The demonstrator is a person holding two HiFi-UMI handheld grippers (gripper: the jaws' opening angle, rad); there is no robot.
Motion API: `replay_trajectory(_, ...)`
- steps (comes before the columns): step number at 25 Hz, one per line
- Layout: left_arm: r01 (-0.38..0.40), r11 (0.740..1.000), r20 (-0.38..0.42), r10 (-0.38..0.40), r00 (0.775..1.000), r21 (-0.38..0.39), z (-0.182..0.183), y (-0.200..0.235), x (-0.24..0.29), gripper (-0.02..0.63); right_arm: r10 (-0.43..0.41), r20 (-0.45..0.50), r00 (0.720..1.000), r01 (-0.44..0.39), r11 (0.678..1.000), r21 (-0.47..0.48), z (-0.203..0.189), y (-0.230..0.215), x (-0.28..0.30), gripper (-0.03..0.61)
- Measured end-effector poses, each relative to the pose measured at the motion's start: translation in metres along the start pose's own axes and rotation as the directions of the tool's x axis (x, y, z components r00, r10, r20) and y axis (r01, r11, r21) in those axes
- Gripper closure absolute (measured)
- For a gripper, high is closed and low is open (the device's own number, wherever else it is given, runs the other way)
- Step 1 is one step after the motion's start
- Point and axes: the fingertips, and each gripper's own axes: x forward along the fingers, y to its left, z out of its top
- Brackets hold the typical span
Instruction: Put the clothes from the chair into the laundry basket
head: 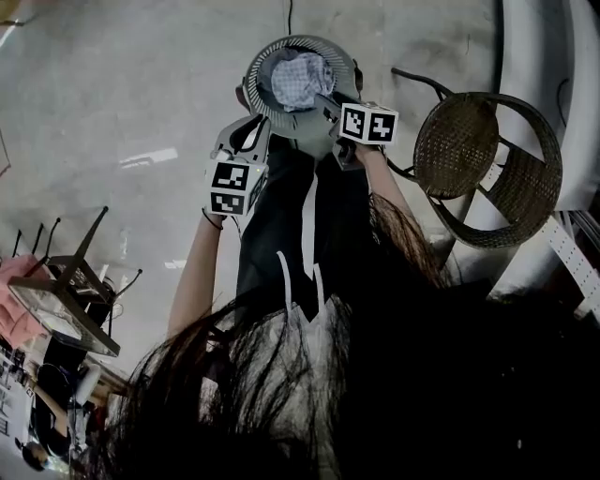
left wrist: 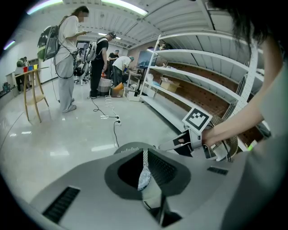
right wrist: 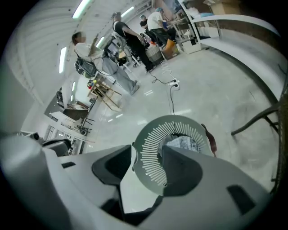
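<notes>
Grey laundry basket, far centre, already holds the pale clothes and the wicker chair at right looks bare; left gripper jaws pinch the basket rim, right gripper jaws stand apart, empty, so a tug could tip it.

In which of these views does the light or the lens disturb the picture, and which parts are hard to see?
Head view: dark hair covers the lower half, and pale glare patches lie on the floor. Left gripper view: the wide lens bends the shelves, and the ceiling lights burn out to white. Right gripper view: the picture is tilted with dark corners, yet the basket stays sharp.
</notes>
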Motion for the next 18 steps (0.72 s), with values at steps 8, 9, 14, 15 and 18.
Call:
replay_trajectory(8, -0.002, 1.0, 0.078, 0.0, 0.997, 0.026, 0.038, -0.012, -0.026, 0.571, 0.08, 0.177, 0.981, -0.072, 0.996, -0.052, 0.033, 0.051, -0.071, 0.364)
replay_trajectory(9, -0.001, 0.999, 0.088, -0.002, 0.996, 0.033, 0.044, -0.015, -0.031, 0.571, 0.089, 0.195, 0.977, -0.081, 0.995, -0.05, 0.035, 0.056, -0.08, 0.364)
replay_trajectory(14, 0.012, 0.997, 0.139, -0.023, 0.99, 0.079, 0.074, -0.028, -0.055, 0.571, 0.14, 0.287, 0.948, -0.133, 0.99, -0.045, 0.049, 0.086, -0.127, 0.364)
replay_trajectory(15, 0.015, 0.996, 0.147, -0.027, 0.989, 0.086, 0.08, -0.031, -0.061, 0.571, 0.148, 0.302, 0.942, -0.141, 0.989, -0.046, 0.052, 0.093, -0.135, 0.364)
replay_trajectory(18, 0.017, 0.995, 0.17, -0.034, 0.985, 0.101, 0.094, -0.036, -0.078, 0.571, 0.176, 0.341, 0.923, -0.166, 0.984, -0.057, 0.061, 0.116, -0.16, 0.365)
